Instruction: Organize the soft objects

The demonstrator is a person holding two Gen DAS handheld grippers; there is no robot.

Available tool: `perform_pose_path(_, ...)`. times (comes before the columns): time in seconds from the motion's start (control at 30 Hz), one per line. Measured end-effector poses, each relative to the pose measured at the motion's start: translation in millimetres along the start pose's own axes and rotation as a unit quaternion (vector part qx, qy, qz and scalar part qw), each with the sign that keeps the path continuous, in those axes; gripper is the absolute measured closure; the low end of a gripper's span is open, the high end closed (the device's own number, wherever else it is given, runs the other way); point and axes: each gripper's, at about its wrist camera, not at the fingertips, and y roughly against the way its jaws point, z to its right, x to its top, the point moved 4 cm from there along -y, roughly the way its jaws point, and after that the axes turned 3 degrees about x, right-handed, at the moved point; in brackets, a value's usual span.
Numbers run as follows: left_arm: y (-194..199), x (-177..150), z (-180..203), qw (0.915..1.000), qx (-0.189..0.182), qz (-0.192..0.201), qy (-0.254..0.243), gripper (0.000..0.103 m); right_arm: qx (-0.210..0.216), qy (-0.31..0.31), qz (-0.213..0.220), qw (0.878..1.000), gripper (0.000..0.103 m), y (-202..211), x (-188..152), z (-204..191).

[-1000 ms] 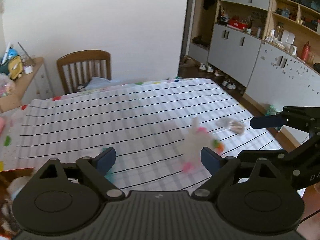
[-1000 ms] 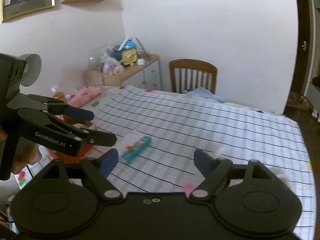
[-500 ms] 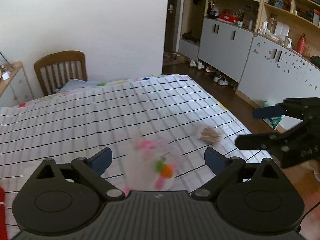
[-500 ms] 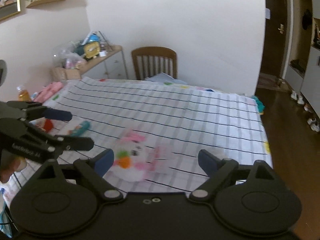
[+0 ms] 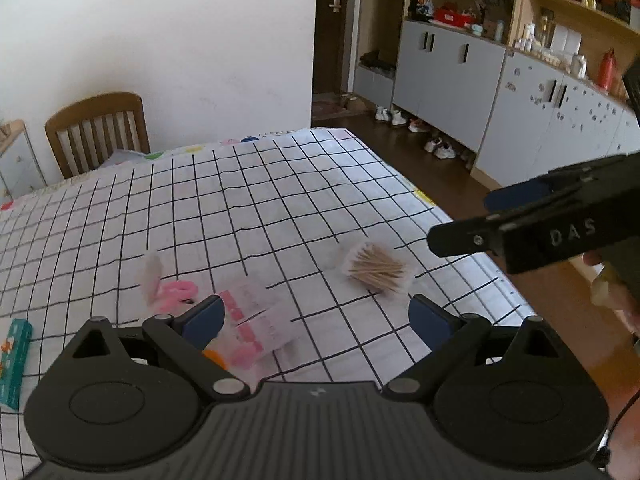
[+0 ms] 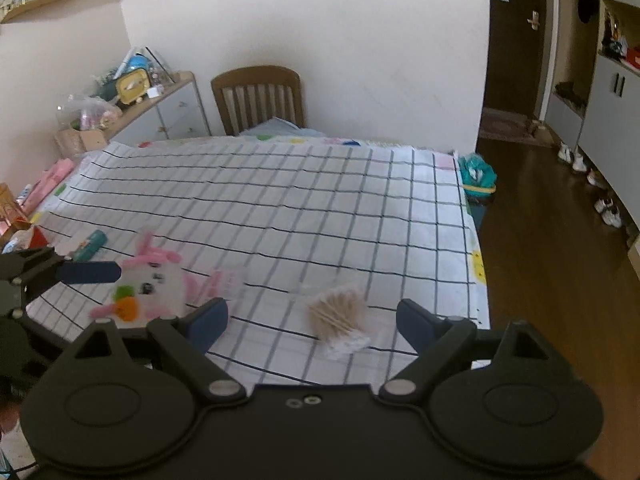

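A white and pink plush rabbit (image 6: pixel 154 286) with an orange carrot lies on the checked cloth near the front edge; in the left wrist view (image 5: pixel 172 292) my left finger partly hides it. A clear pouch with pink print (image 5: pixel 256 320) lies against it. A clear bag of cotton swabs (image 5: pixel 376 268) lies to the right, also in the right wrist view (image 6: pixel 340 316). My left gripper (image 5: pixel 316 318) is open and empty over the pouch. My right gripper (image 6: pixel 312 318) is open and empty, with the swab bag between its fingers in the image.
A teal box (image 5: pixel 14 360) lies at the left, also in the right wrist view (image 6: pixel 90 244). The checked cloth (image 6: pixel 280 200) covers a table. A wooden chair (image 6: pixel 258 98) stands at the far end. A cluttered dresser (image 6: pixel 160 108) stands at the left and cabinets (image 5: pixel 448 80) at the right.
Both grippers have swung to the right along the table's front edge. The rabbit has slid left in both views and the swab bag has come between the right fingers.
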Motion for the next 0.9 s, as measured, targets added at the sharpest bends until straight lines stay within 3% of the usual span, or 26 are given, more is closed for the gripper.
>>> perform_pose_path(0.17,-22.7,-3.1,12.3,0.9991,0.041,0.003,-0.014,0.004,0.005,-0.006,-0.017,1.000,0.012,-16.4,-2.3,15.3)
perform_pose_path(0.37,-47.2,-8.7,28.5,0.9976,0.058,-0.006,-0.037,0.006,0.010,-0.014,-0.033,0.999,0.013,-38.1,-1.4,26.9)
perform_pose_path(0.6,-72.6,-15.3,20.5,0.9945,0.092,-0.040,-0.030,0.039,0.020,-0.014,-0.051,0.998,0.016,-60.3,-0.5,31.1)
perform_pose_path(0.9,-82.0,-24.3,14.1,0.9906,0.122,-0.047,-0.040,0.045,0.031,-0.010,-0.066,0.997,0.020,-83.6,1.0,29.2)
